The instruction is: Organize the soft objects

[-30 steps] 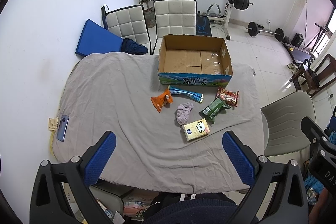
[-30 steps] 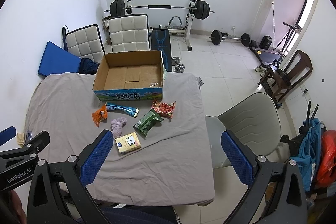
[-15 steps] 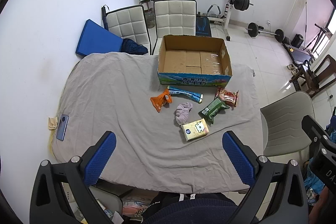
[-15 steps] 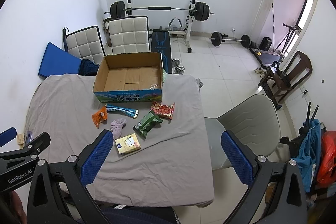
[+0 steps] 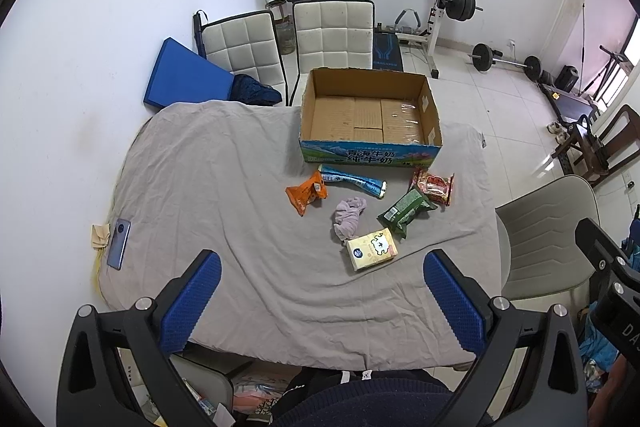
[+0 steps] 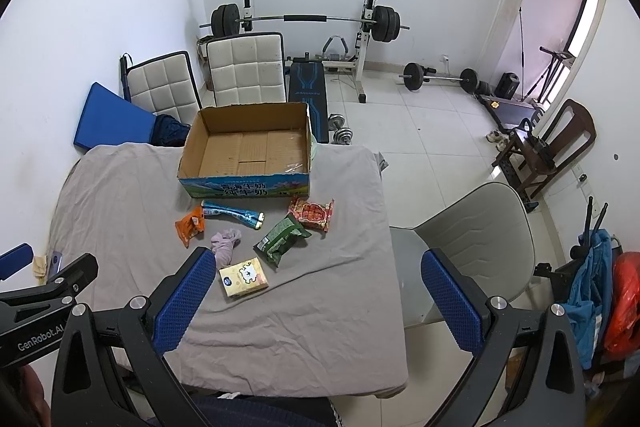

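On the grey-covered table [image 5: 224, 187] in the left wrist view, an open cardboard box [image 5: 370, 115] stands at the far edge with nothing in it. Just in front of it lie a blue tube [image 5: 354, 179], an orange packet [image 5: 306, 193], a red snack bag [image 5: 434, 183], a green packet [image 5: 406, 211], a crumpled lilac cloth [image 5: 349, 215] and a yellow tissue pack [image 5: 372, 249], the cloth touching the pack. The left gripper [image 5: 320, 301] hangs above the near edge, tongs wide, holding nothing. A phone [image 5: 118, 243] lies at the left edge.

In the right wrist view, the box [image 6: 248, 151] again shows a bare floor. The right gripper [image 6: 318, 297] hovers spread wide and empty over the near right part of the cloth-covered top, with the tissue pack [image 6: 244, 277] nearest its left finger. A grey chair [image 6: 476, 247] stands beside the table's right edge.
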A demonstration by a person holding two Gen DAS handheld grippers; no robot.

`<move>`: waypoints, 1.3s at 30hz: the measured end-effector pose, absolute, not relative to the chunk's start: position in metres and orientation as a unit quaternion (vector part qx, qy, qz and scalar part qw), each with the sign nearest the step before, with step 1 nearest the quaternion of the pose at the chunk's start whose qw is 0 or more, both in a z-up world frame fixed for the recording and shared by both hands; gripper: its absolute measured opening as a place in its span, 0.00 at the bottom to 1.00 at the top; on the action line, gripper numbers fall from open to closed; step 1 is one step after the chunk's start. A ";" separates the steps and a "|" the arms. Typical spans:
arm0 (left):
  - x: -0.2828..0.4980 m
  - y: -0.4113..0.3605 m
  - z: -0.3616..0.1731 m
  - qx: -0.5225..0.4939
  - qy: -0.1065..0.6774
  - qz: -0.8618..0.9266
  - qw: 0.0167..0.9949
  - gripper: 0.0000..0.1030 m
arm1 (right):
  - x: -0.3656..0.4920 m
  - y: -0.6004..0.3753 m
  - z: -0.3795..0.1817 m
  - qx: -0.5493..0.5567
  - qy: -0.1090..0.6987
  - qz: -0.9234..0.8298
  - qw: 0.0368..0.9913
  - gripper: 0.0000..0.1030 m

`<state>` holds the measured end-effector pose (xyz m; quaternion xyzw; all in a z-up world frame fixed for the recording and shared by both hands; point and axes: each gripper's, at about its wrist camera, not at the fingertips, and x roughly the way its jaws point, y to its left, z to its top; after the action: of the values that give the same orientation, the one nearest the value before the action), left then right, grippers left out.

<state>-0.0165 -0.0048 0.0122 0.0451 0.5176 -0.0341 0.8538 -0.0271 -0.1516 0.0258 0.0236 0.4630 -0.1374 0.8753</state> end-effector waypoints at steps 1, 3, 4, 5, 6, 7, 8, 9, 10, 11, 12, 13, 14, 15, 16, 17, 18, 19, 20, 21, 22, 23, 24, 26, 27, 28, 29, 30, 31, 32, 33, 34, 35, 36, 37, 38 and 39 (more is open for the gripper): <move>-0.017 -0.005 0.012 0.046 0.518 -0.034 0.854 1.00 | -0.027 -0.152 0.026 0.024 0.463 -0.138 0.875 1.00; -0.017 -0.005 0.012 0.045 0.518 -0.033 0.854 1.00 | -0.027 -0.151 0.026 0.023 0.463 -0.137 0.875 1.00; -0.017 -0.005 0.012 0.045 0.518 -0.034 0.854 1.00 | -0.027 -0.152 0.026 0.024 0.463 -0.137 0.875 1.00; -0.017 -0.005 0.012 0.046 0.517 -0.033 0.854 1.00 | -0.027 -0.152 0.026 0.024 0.463 -0.136 0.876 1.00; -0.017 -0.005 0.012 0.045 0.517 -0.033 0.854 1.00 | -0.026 -0.152 0.026 0.023 0.463 -0.135 0.876 1.00; -0.017 -0.005 0.012 0.045 0.518 -0.034 0.854 1.00 | -0.025 -0.154 0.025 0.023 0.464 -0.134 0.875 1.00; -0.017 -0.005 0.012 0.046 0.517 -0.033 0.854 1.00 | -0.024 -0.154 0.025 0.023 0.464 -0.134 0.875 1.00; -0.018 -0.006 0.013 0.046 0.517 -0.033 0.854 1.00 | -0.023 -0.155 0.024 0.023 0.464 -0.133 0.875 1.00; -0.017 -0.005 0.012 0.045 0.517 -0.034 0.854 1.00 | -0.023 -0.156 0.023 0.023 0.464 -0.133 0.875 1.00; -0.017 -0.005 0.012 0.046 0.518 -0.034 0.854 1.00 | -0.023 -0.156 0.023 0.023 0.464 -0.133 0.875 1.00; -0.017 -0.005 0.012 0.046 0.518 -0.033 0.853 1.00 | -0.022 -0.157 0.023 0.024 0.464 -0.132 0.875 1.00; -0.017 -0.005 0.012 0.045 0.518 -0.033 0.853 1.00 | -0.022 -0.156 0.022 0.024 0.465 -0.132 0.875 1.00; -0.018 -0.006 0.013 0.044 0.519 -0.034 0.853 1.00 | -0.021 -0.157 0.021 0.024 0.466 -0.131 0.875 1.00; -0.017 -0.006 0.012 0.045 0.519 -0.034 0.853 1.00 | -0.020 -0.157 0.020 0.025 0.467 -0.129 0.875 1.00; -0.017 -0.006 0.012 0.046 0.519 -0.033 0.853 1.00 | -0.021 -0.157 0.019 0.025 0.467 -0.128 0.875 1.00; -0.017 -0.007 0.013 0.046 0.519 -0.034 0.853 1.00 | -0.022 -0.157 0.019 0.024 0.467 -0.129 0.875 1.00; -0.017 -0.007 0.013 0.046 0.519 -0.033 0.853 1.00 | -0.021 -0.157 0.019 0.023 0.466 -0.128 0.875 1.00; -0.018 -0.007 0.013 0.046 0.519 -0.033 0.853 1.00 | -0.020 -0.158 0.018 0.025 0.466 -0.127 0.875 1.00; -0.018 -0.007 0.013 0.046 0.519 -0.033 0.853 1.00 | -0.019 -0.158 0.018 0.024 0.466 -0.127 0.875 1.00; -0.017 -0.007 0.013 0.046 0.519 -0.033 0.853 1.00 | -0.018 -0.159 0.017 0.024 0.466 -0.127 0.875 1.00; -0.017 -0.007 0.012 0.045 0.520 -0.033 0.852 1.00 | -0.019 -0.159 0.018 0.026 0.467 -0.126 0.875 1.00; -0.016 -0.008 0.011 0.045 0.521 -0.033 0.852 1.00 | -0.018 -0.160 0.017 0.027 0.467 -0.126 0.875 1.00; -0.014 -0.009 0.010 0.044 0.522 -0.033 0.851 1.00 | -0.016 -0.161 0.015 0.028 0.469 -0.125 0.874 1.00; -0.005 -0.009 0.004 0.040 0.523 -0.032 0.850 1.00 | -0.013 -0.165 0.009 0.033 0.475 -0.124 0.871 1.00; 0.002 -0.009 -0.001 0.039 0.527 -0.033 0.848 1.00 | -0.008 -0.168 0.002 0.037 0.481 -0.123 0.868 1.00; 0.013 -0.009 -0.009 0.038 0.531 -0.035 0.846 1.00 | -0.005 -0.169 -0.003 0.039 0.485 -0.123 0.865 1.00; 0.023 -0.008 -0.017 0.039 0.533 -0.034 0.845 1.00 | 0.003 -0.174 -0.013 0.044 0.493 -0.122 0.860 1.00; 0.035 -0.007 -0.028 0.042 0.537 -0.030 0.842 1.00 | 0.008 -0.177 -0.020 0.048 0.499 -0.122 0.857 1.00; 0.045 -0.006 -0.038 0.043 0.542 -0.026 0.839 1.00 | 0.017 -0.182 -0.031 0.055 0.510 -0.121 0.850 1.00; 0.054 -0.005 -0.051 0.043 0.550 -0.024 0.834 1.00 | 0.026 -0.187 -0.044 0.063 0.520 -0.119 0.843 1.00; 0.065 -0.004 -0.065 0.042 0.558 -0.021 0.828 1.00 | 0.039 -0.194 -0.063 0.078 0.535 -0.115 0.833 1.00; 0.074 -0.004 -0.079 0.044 0.567 -0.017 0.823 1.00 | 0.049 -0.199 -0.078 0.087 0.547 -0.116 0.824 1.00; 0.083 -0.003 -0.093 0.045 0.577 -0.015 0.815 1.00 | 0.059 -0.203 -0.095 0.097 0.558 -0.114 0.816 1.00; 0.092 -0.003 -0.109 0.044 0.587 -0.015 0.808 1.00 | 0.074 -0.209 -0.121 0.112 0.574 -0.108 0.804 1.00; 0.101 -0.003 -0.127 0.045 0.595 -0.012 0.802 1.00 | 0.085 -0.213 -0.141 0.120 0.586 -0.108 0.794 1.00; 0.109 -0.004 -0.143 0.048 0.604 -0.008 0.796 1.00 | 0.097 -0.214 -0.162 0.126 0.598 -0.107 0.784 1.00; 0.116 -0.005 -0.160 0.050 0.615 -0.009 0.787 1.00 | 0.112 -0.217 -0.187 0.130 0.613 -0.108 0.771 1.00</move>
<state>0.1162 -0.0055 -0.1603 0.0503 0.6155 -0.0091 0.7865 0.1116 -0.2173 -0.1875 0.1302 0.6134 -0.1079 0.7714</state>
